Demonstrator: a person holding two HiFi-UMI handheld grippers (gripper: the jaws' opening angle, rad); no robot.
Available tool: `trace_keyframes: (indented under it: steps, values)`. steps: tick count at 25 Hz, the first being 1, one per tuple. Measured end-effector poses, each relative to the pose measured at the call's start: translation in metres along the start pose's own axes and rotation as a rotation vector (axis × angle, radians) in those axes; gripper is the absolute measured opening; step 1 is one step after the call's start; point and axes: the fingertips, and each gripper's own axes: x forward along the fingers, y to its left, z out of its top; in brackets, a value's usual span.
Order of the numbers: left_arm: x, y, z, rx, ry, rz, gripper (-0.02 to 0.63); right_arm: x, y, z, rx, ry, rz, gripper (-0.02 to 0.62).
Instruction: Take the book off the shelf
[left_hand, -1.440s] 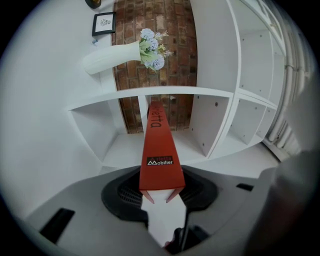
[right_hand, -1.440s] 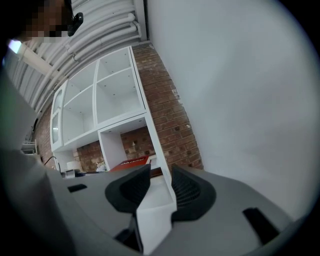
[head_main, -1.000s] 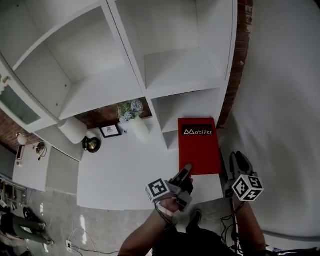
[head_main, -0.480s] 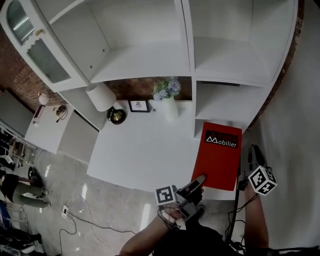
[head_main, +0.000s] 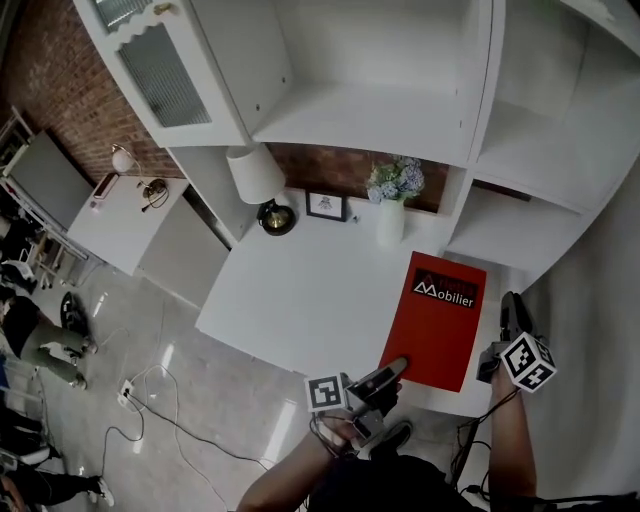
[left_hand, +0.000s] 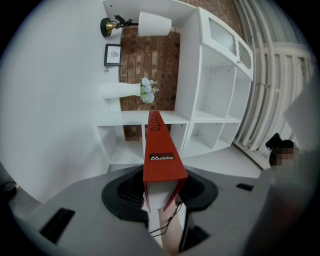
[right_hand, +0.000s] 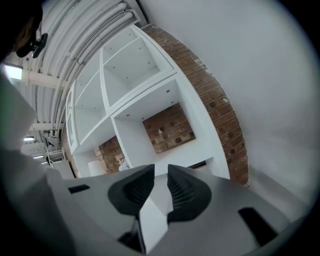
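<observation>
The left gripper (head_main: 392, 368) (left_hand: 161, 192) is clamped on the near end of the red book (head_main: 440, 320) (left_hand: 159, 155), its jaws pressing on either side of the cover. The book juts straight out along the jaws toward the shelves (head_main: 380, 110) (left_hand: 215, 115). From the head view it lies cover up, white "Mobilier" lettering at its far end, over the right end of the white counter (head_main: 300, 290), clear of the shelf openings. I cannot tell whether it rests on the counter or hangs just above it. The right gripper (head_main: 513, 308) (right_hand: 161, 172) sits just right of the book, apart from it. Its jaws have just been closing and now leave a narrow gap with nothing between them, pointing at the shelves and the brick wall (right_hand: 215, 110) beside them. Farther back on the counter stand a white vase (head_main: 391, 220) of flowers, a small frame (head_main: 326, 205) and a lamp (head_main: 256, 172) with a white shade, all well apart from the book.
</observation>
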Motion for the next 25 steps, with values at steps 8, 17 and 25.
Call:
trace_keyframes:
  steps: [8,17,25]
  values:
    - [-0.06,0.003,0.067,0.02,-0.127,0.01,0.168,0.035,0.075,-0.025,-0.017,0.04,0.071,0.074]
    - [-0.127,0.008,0.142,0.072,-0.272,0.016,0.168,0.062,0.148,-0.053,-0.04,0.075,0.138,0.067]
    - [-0.175,0.034,0.196,0.052,-0.367,0.054,0.169,0.08,0.185,-0.073,-0.062,0.097,0.161,0.061]
